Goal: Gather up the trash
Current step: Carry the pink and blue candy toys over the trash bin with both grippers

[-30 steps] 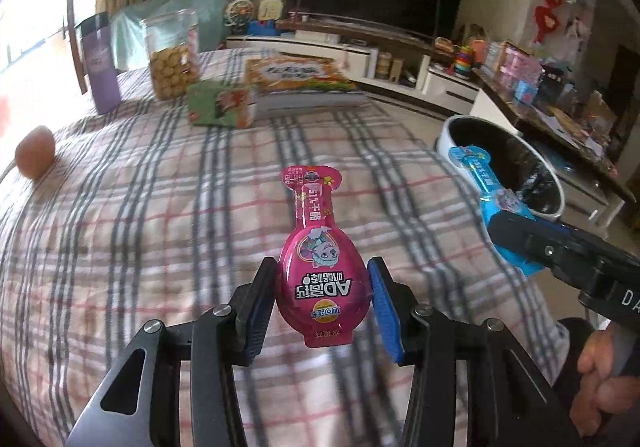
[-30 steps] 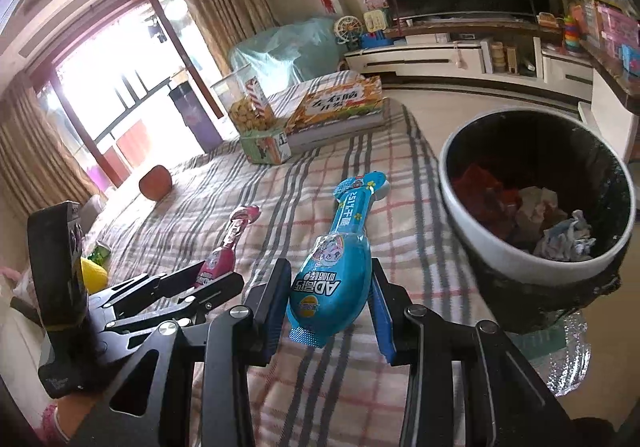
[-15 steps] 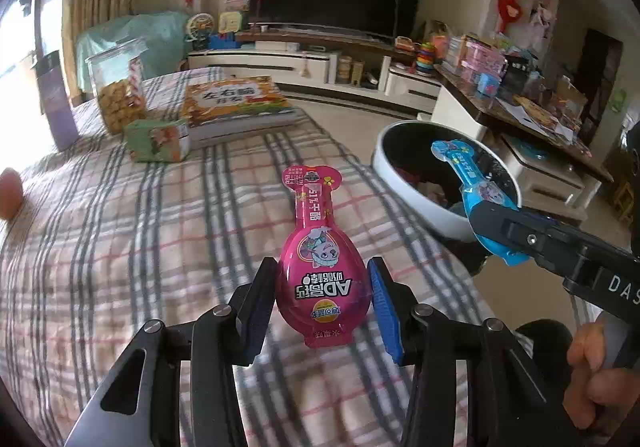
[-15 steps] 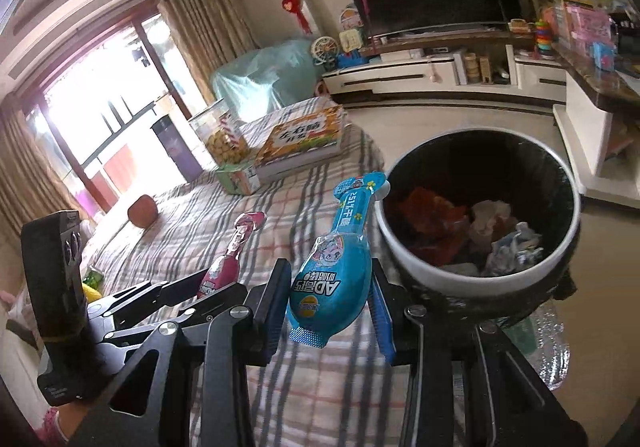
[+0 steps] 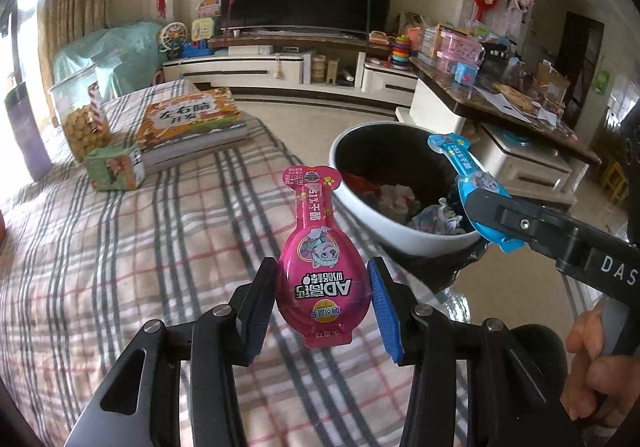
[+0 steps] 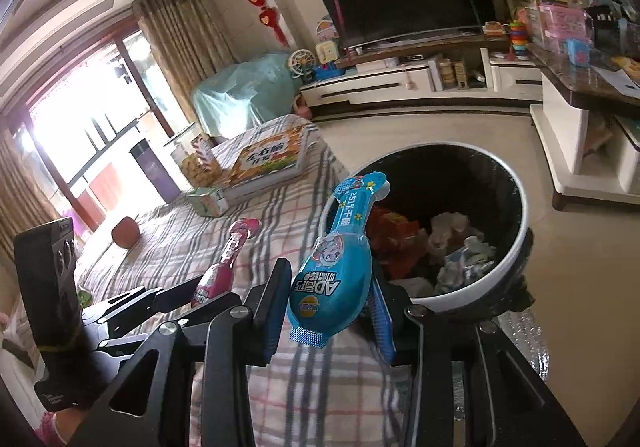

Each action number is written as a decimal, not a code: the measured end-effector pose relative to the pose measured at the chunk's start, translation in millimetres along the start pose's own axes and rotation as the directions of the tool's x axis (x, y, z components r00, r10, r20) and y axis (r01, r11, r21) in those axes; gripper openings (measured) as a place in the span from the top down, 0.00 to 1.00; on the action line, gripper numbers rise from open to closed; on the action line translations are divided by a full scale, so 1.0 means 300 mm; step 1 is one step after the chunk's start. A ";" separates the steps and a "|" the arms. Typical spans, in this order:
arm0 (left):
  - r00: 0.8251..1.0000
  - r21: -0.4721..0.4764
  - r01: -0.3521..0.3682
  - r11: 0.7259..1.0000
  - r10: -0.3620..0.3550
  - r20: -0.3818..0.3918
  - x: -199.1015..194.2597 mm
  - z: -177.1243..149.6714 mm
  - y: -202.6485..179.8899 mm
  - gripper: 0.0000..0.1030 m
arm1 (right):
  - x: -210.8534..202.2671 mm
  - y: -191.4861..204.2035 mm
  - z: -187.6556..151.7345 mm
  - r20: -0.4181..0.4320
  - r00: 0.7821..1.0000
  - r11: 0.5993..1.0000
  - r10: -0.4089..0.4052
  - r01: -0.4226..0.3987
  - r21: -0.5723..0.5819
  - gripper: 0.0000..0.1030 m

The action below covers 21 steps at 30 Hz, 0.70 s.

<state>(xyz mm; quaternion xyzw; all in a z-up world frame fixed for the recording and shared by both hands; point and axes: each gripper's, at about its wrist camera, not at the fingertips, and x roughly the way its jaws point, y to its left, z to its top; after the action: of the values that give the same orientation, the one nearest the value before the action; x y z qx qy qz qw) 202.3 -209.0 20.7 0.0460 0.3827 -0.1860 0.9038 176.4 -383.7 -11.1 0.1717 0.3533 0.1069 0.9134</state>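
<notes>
My left gripper (image 5: 322,299) is shut on a pink bottle-shaped snack wrapper (image 5: 320,267) and holds it above the plaid tablecloth (image 5: 100,267), near the table's right edge. My right gripper (image 6: 332,303) is shut on a matching blue wrapper (image 6: 336,271), which also shows in the left wrist view (image 5: 468,183); its tip reaches over the rim of the white trash bin (image 6: 508,267) with a black liner. The bin (image 5: 384,223) stands beside the table and holds crumpled paper and red scraps. The pink wrapper (image 6: 224,263) and the left gripper (image 6: 168,299) show in the right wrist view.
At the table's far end lie a thick picture book (image 5: 188,123), a small green box (image 5: 116,167), a jar of snacks (image 5: 78,115) and a purple cup (image 5: 24,131). A reddish round object (image 6: 126,233) sits at the left. A TV cabinet (image 5: 300,67) and a cluttered counter (image 5: 500,91) stand beyond.
Both grippers have swung right and forward towards the trash bin, each still holding its wrapper. The bin is now larger and closer in both views.
</notes>
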 end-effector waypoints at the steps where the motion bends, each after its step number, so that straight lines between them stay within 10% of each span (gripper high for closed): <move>1: 1.000 0.004 0.002 1.000 -0.002 0.000 0.004 0.005 -0.007 0.57 | -0.001 -0.010 0.004 0.001 1.000 1.000 -0.002 0.002 0.003 0.63; 21: 1.000 0.081 0.030 0.996 -0.029 -0.007 0.093 0.090 -0.114 0.57 | 0.000 -0.162 0.077 0.022 0.998 0.997 -0.055 0.054 0.050 0.63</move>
<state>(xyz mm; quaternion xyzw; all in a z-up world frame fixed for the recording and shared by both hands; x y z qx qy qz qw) 225.6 -255.3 21.9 0.0775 0.3779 -0.2145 0.8973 195.7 -433.9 -13.9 0.1858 0.3498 0.0711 0.9155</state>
